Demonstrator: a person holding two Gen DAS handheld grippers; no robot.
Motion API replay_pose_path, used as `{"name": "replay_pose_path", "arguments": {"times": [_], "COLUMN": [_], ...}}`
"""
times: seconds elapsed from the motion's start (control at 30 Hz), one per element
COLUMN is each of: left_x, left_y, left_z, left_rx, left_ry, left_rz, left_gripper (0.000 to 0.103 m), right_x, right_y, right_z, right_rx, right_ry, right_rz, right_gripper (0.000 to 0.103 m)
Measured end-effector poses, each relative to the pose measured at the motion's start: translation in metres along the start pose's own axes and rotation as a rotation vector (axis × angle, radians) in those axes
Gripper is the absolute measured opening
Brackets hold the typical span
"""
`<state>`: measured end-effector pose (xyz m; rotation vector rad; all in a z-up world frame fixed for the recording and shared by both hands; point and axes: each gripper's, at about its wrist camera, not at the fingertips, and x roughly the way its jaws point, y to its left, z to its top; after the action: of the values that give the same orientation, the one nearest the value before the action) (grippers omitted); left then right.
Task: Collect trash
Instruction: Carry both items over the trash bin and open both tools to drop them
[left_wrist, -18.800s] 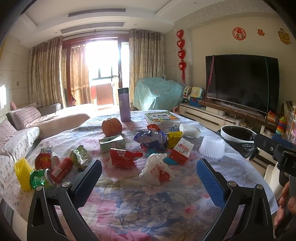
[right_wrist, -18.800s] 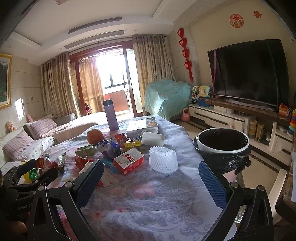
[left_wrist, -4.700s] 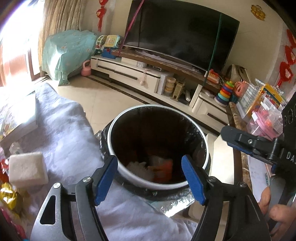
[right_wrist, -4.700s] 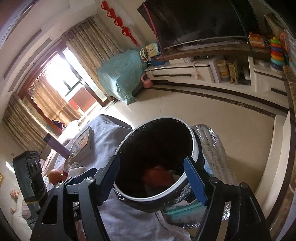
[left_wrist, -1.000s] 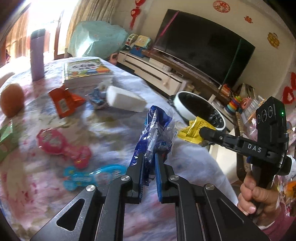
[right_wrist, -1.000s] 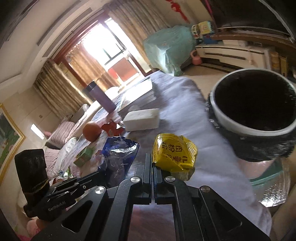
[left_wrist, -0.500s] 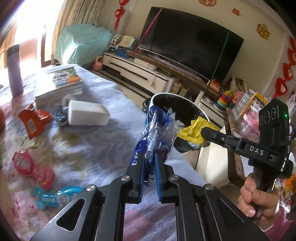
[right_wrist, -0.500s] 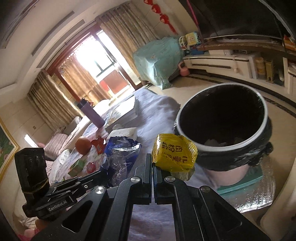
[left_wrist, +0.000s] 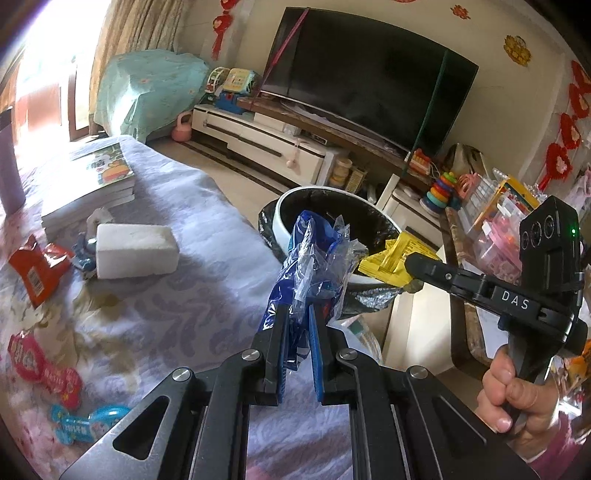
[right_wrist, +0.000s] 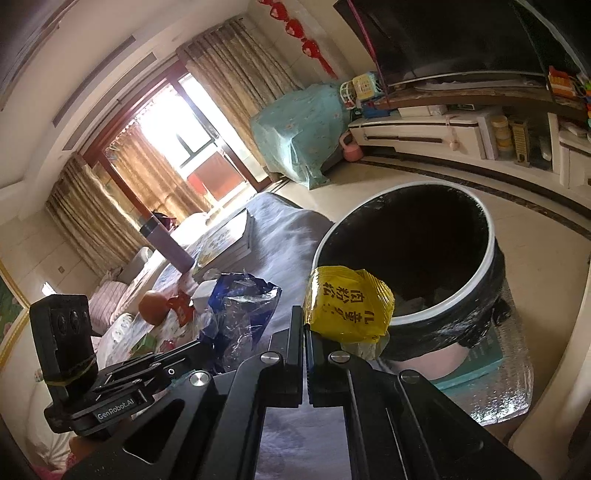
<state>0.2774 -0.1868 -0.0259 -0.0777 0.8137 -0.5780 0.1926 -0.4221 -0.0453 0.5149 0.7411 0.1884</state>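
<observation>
Left gripper (left_wrist: 297, 328) pinching blue plastic wrapper (left_wrist: 314, 258) — light, crinkly, slippery; right gripper (right_wrist: 305, 332) clamped on yellow sachet (right_wrist: 349, 304) — hold edge, near bin (right_wrist: 491, 254).

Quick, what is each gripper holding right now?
Left gripper: shut on the blue wrapper.
Right gripper: shut on the yellow packet.

Right gripper (right_wrist: 305, 328) at lower centre, jaws clamped on a yellow packet (right_wrist: 349, 304) with black print. Packet overlapping the near rim of the black-lined trash bin (right_wrist: 491, 254) at right. Left gripper (right_wrist: 207, 341) at lower left, pinching a crumpled blue-and-clear wrapper (right_wrist: 240, 306). Purple bottle (right_wrist: 168, 242) and orange fruit (right_wrist: 152, 302) behind, on the cloth-covered table (right_wrist: 291, 229).
</observation>
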Motion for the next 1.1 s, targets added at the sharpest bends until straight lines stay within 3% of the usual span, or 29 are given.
{"name": "replay_pose_path", "arguments": {"times": [0.47,1.1], "left_x": [0.034,0.085], "left_y": [-0.018,-0.036], "left_z": [0.026,0.065], "left_rx": [0.04,0.094], "left_ry": [0.014,0.065], "left_rz": [0.002,0.017], "left_gripper": [0.009,0.01], "right_x": [-0.003,0.021], "right_y": [-0.026,-0.04], "right_z": [0.019,0.045], "right_rx": [0.012,-0.019], "right_ry": [-0.016,0.047], "right_rz": [-0.041,-0.075], "right_gripper": [0.001,0.001]}}
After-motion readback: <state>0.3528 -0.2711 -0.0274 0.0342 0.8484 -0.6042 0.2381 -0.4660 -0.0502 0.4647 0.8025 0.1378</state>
